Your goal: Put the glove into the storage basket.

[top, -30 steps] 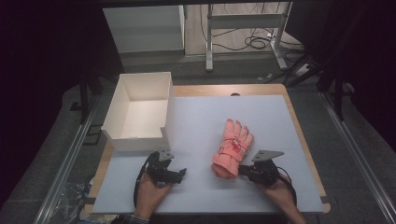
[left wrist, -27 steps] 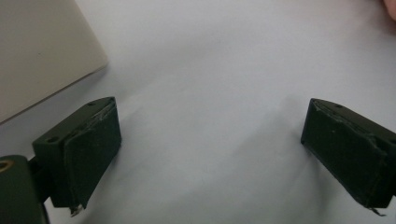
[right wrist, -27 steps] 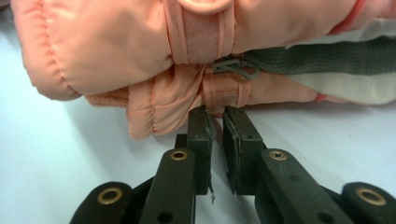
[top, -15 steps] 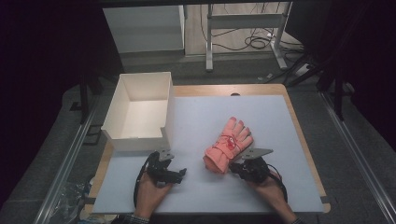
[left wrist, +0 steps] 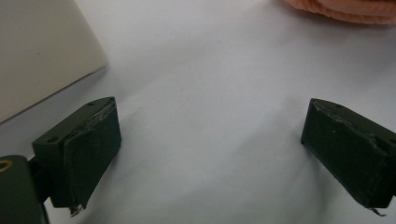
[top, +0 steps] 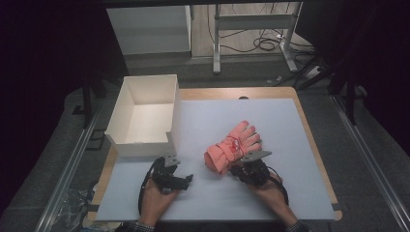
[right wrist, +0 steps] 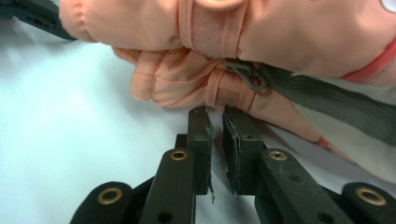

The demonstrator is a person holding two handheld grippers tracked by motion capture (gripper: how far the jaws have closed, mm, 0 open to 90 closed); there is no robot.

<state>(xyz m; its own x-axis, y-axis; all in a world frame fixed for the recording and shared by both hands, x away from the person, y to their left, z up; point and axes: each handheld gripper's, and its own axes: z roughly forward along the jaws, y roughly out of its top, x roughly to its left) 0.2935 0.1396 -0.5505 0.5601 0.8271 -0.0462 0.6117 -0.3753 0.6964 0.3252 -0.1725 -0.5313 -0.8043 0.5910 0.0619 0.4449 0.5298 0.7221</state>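
- Gloves [top: 233, 148], a salmon-pink pair stacked one on the other, lie on the white tabletop [top: 270, 116], right of its middle and toward the person's edge.
- Compared with a second ago, the bundle has swung: its cuff end now points toward the lower left and its fingers toward the upper right, where earlier it lay nearly upright in the high view.
- The cuff end has also slid leftward, closer to the middle of the tabletop.
- The right tongs [top: 240, 166] sit at the near edge of the gloves, beside the cuffs, and have travelled left with them from their earlier spot.
- In the right gripper view the right tongs [right wrist: 215, 117] are nearly closed, with only a thin slit between the pads; their tips touch the hem of the lower glove [right wrist: 205, 88], and whether a fold of fabric is pinched I cannot tell.
- A grey strap [right wrist: 327, 100] and a small plastic hook [right wrist: 243, 73] run across the gloves just above those tips.
- The left tongs [top: 181, 178] rest low on the tabletop in front of the white box [top: 173, 118], in the same place as before.
- In the left gripper view the left tongs [left wrist: 210, 149] are spread wide with only bare tabletop between them; a box corner [left wrist: 42, 51] is at upper left and a glove edge [left wrist: 345, 9] at upper right.
- The box stands at the far left of the tabletop, unmoved, well apart from the gloves.
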